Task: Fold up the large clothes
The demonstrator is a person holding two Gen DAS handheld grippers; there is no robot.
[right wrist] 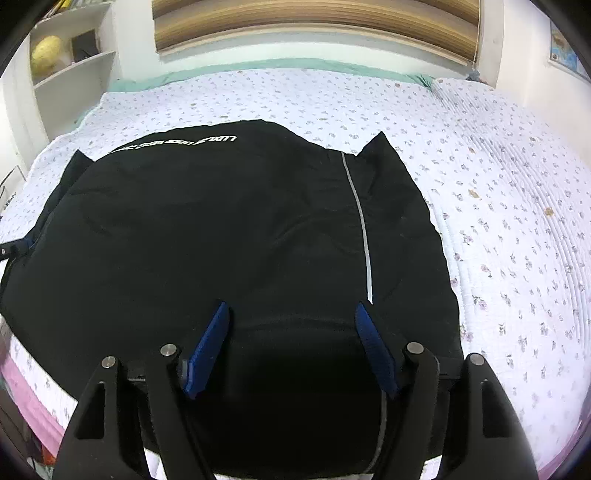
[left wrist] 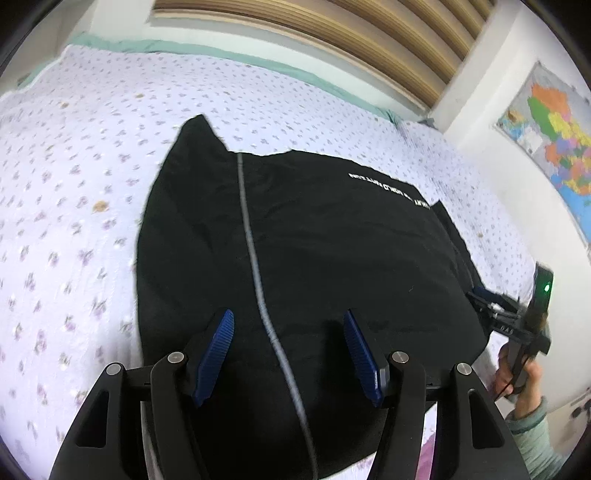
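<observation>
A black garment (left wrist: 314, 258) with a grey stripe and white lettering lies spread on the bed; it also shows in the right wrist view (right wrist: 221, 240). My left gripper (left wrist: 288, 321) is open and empty, hovering over the garment's near part. My right gripper (right wrist: 291, 314) is open and empty, also over the near part. In the left wrist view the right gripper (left wrist: 480, 295) shows at the garment's right edge, held by a hand. A bit of the left gripper (right wrist: 14, 249) shows at the far left of the right wrist view.
The bed (left wrist: 92, 166) has a white floral cover, also in the right wrist view (right wrist: 517, 221). A wooden headboard (right wrist: 314, 26) stands behind. A shelf unit (right wrist: 66, 55) is at the left, a wall map (left wrist: 554, 140) at the right.
</observation>
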